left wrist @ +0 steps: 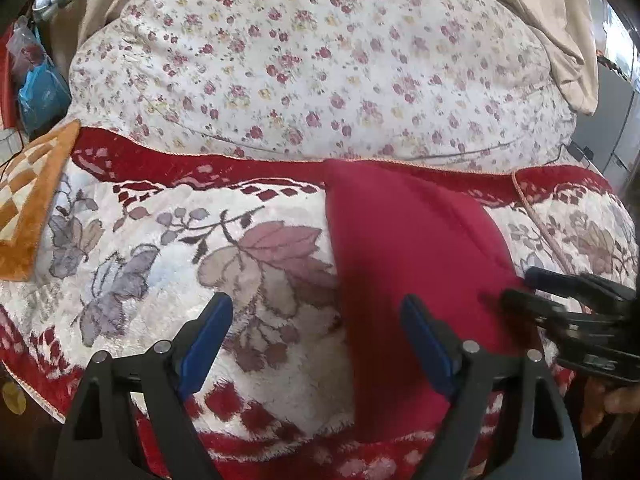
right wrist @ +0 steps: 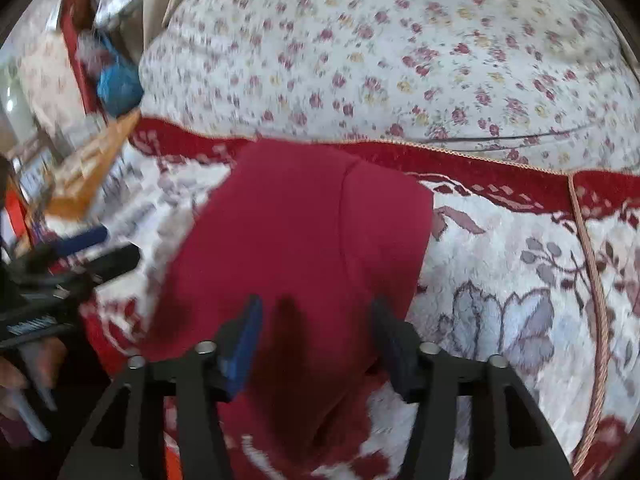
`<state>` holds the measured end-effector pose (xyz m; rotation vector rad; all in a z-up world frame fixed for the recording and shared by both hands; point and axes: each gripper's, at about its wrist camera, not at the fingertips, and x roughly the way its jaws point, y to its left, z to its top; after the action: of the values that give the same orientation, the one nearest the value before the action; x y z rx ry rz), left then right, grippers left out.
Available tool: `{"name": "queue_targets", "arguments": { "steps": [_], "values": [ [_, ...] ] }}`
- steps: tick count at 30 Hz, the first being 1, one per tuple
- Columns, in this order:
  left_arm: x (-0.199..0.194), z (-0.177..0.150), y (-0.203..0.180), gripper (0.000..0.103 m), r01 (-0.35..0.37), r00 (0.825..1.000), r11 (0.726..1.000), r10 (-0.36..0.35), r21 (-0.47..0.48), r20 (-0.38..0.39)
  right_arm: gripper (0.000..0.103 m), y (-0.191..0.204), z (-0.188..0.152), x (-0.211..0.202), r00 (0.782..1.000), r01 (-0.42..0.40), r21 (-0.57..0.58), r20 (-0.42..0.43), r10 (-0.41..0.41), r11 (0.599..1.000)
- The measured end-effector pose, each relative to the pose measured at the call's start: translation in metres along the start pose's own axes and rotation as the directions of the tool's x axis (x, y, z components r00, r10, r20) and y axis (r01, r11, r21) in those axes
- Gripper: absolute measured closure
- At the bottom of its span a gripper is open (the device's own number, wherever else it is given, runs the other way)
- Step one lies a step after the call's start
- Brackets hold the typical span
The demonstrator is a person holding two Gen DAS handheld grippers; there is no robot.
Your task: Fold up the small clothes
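The floral quilt (left wrist: 320, 60) fills the far half of both views. Nearer lies the red-bordered leaf-pattern blanket (left wrist: 240, 240), which serves as the work surface. An orange checkered cushion (left wrist: 28, 200) sits at its left edge.

The red garment (left wrist: 408, 264) lies flat on the blanket as 1 long strip, with a lengthwise seam or fold line visible in the right wrist view (right wrist: 304, 240); motion blur there makes it hard to tell which.

The left claw (left wrist: 316, 344) is released, 1 finger over bare blanket and the other over the garment's left edge. The right claw (right wrist: 316, 336) is released too, above the garment's near end, with no cloth between its fingers.

Step in hand: probably between folds. The next move likely calls for both claws to pinch the near corners and carry them toward the far edge.
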<state>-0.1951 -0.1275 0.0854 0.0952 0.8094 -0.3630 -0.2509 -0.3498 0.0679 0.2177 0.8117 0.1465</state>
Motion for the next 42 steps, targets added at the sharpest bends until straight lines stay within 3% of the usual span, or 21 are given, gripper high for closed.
{"name": "queue_targets", "arguments": {
  "steps": [6, 12, 32, 42],
  "values": [
    [-0.006, 0.000, -0.004, 0.018, 0.022, 1.000, 1.000, -0.022, 0.010, 0.014, 0.025, 0.010, -0.001, -0.021, 0.999, 0.014, 0.026, 0.039, -0.015, 1.000],
    [-0.014, 0.001, -0.013, 0.018, 0.036, 0.998, 0.999, -0.037, 0.019, 0.040, 0.024, 0.004, -0.004, -0.025, 0.999, 0.003, 0.067, 0.034, -0.006, 0.998],
    [-0.020, 0.001, -0.008, 0.018, -0.083, 0.991, 0.997, 0.083, -0.006, 0.101, 0.021, 0.014, -0.010, -0.019, 1.000, -0.001, 0.054, 0.020, 0.000, 0.999],
    [-0.021, 0.002, -0.010, 0.011, -0.094, 0.990, 0.995, 0.092, 0.017, 0.106, 0.017, 0.014, -0.011, -0.014, 0.999, 0.047, 0.046, 0.017, -0.047, 0.998]
  ]
}}
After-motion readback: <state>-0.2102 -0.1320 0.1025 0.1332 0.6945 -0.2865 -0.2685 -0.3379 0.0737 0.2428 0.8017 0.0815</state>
